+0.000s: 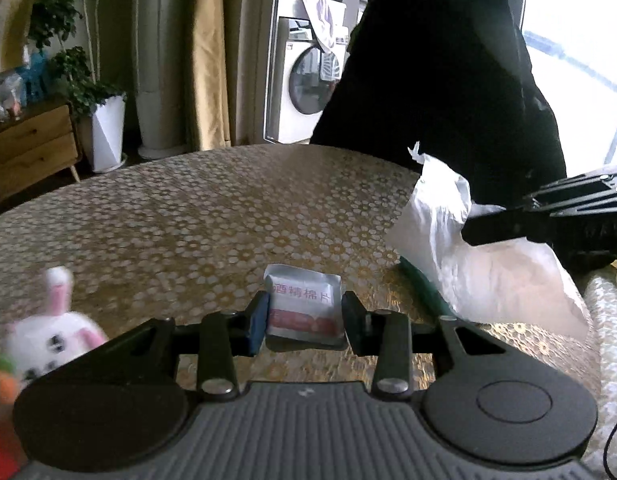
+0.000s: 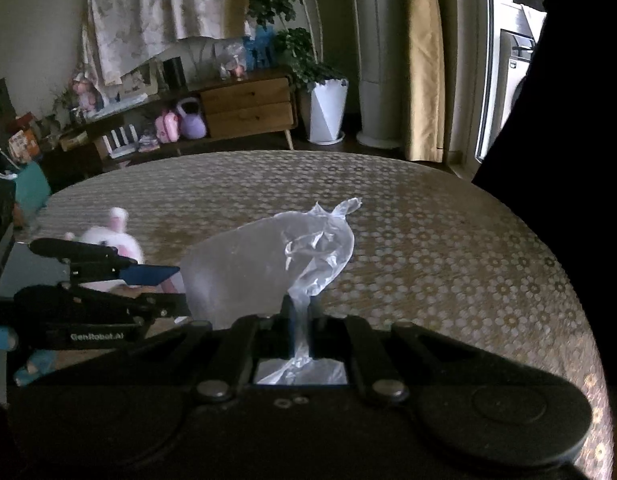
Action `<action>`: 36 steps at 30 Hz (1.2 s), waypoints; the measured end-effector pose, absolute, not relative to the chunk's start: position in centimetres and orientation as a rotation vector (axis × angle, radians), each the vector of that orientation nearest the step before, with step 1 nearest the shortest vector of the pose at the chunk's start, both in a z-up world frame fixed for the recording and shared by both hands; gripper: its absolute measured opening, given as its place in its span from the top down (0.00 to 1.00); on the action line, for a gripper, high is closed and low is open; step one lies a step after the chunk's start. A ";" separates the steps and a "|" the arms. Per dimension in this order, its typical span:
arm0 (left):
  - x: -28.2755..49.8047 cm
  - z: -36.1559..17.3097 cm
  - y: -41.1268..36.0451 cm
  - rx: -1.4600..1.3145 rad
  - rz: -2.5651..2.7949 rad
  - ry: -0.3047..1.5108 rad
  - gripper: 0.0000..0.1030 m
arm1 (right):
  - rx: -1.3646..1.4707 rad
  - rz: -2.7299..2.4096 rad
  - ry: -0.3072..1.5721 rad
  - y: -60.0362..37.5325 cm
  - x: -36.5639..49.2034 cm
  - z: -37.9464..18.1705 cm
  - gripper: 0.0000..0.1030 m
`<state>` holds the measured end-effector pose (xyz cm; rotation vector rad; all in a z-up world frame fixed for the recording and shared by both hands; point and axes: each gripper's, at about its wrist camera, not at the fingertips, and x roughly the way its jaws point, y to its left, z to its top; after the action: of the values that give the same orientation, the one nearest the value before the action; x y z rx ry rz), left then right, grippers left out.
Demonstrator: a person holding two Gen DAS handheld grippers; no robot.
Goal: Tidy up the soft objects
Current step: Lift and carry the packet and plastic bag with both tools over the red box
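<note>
Left gripper (image 1: 304,316) clamps a small alcohol-pad packet (image 1: 302,306) above the patterned table (image 1: 212,216). Right gripper (image 2: 298,320) pinches a clear plastic bag (image 2: 276,256) tight. Plush rabbit (image 1: 52,328) lies near left.

Wide bare stretch of patterned tabletop (image 1: 212,216) ahead, free for passage. Near left edge, blocked by plush rabbit (image 1: 52,332). To the right, hanging clear plastic bag (image 1: 484,264) in the way. Beyond far edge, barred by dark-clothed person (image 1: 440,64).
</note>
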<state>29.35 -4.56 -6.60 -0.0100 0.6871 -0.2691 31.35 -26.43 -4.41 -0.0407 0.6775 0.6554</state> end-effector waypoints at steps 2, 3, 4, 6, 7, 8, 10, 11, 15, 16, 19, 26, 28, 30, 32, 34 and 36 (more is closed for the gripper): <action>27.9 -5.6 -3.6 -0.014 -0.260 0.689 0.62 | -0.032 0.674 0.673 -25.8 30.1 -3.8 0.96; 27.1 -5.2 -3.1 -0.018 -0.251 0.693 0.62 | -0.025 0.686 0.670 -25.5 29.5 -3.5 0.96; 26.3 -4.7 -2.5 -0.028 -0.244 0.700 0.62 | -0.023 0.697 0.668 -25.1 28.9 -3.2 0.96; 24.9 -3.8 -1.4 -0.038 -0.232 0.705 0.62 | -0.026 0.718 0.661 -24.2 27.6 -2.6 0.96; 24.1 -3.3 -0.8 -0.038 -0.221 0.705 0.62 | -0.027 0.728 0.660 -23.8 27.1 -2.3 0.96; 23.5 -2.8 -0.2 -0.039 -0.214 0.706 0.62 | -0.030 0.742 0.661 -23.3 26.6 -2.0 0.96; 22.2 -2.1 0.8 -0.041 -0.198 0.704 0.62 | -0.043 0.762 0.656 -22.2 25.5 -1.5 0.96; 21.4 -1.7 1.4 -0.042 -0.191 0.703 0.62 | -0.048 0.771 0.655 -21.7 24.9 -1.2 0.96; 18.7 -0.5 3.6 -0.045 -0.157 0.700 0.62 | -0.057 0.805 0.648 -19.4 22.8 -0.3 0.96; 18.0 -0.1 4.2 -0.046 -0.142 0.698 0.62 | -0.057 0.811 0.649 -18.9 22.2 -0.1 0.96; 16.3 0.8 6.0 -0.045 -0.099 0.688 0.62 | -0.060 0.832 0.641 -16.9 20.5 0.4 0.95; 13.2 2.8 11.3 -0.069 -0.013 0.663 0.62 | -0.078 0.882 0.617 -12.3 17.9 1.6 0.95; 12.5 3.1 12.8 -0.071 0.012 0.659 0.62 | -0.085 0.902 0.614 -10.8 17.1 1.7 0.95; 11.9 3.2 14.3 -0.075 0.037 0.656 0.62 | -0.094 0.918 0.614 -9.3 16.7 1.7 0.95; 11.5 3.2 15.6 -0.082 0.059 0.654 0.62 | -0.105 0.936 0.614 -7.7 16.3 1.8 0.95; 11.1 2.9 17.0 -0.093 0.082 0.657 0.62 | -0.122 0.949 0.612 -6.1 15.8 1.9 0.95; 10.9 2.4 18.4 -0.102 0.101 0.660 0.62 | -0.139 0.959 0.617 -4.4 15.4 1.8 0.95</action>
<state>10.87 18.37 2.40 -0.1022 0.6602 0.1012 15.42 -4.45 1.75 -0.1393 0.6168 0.9593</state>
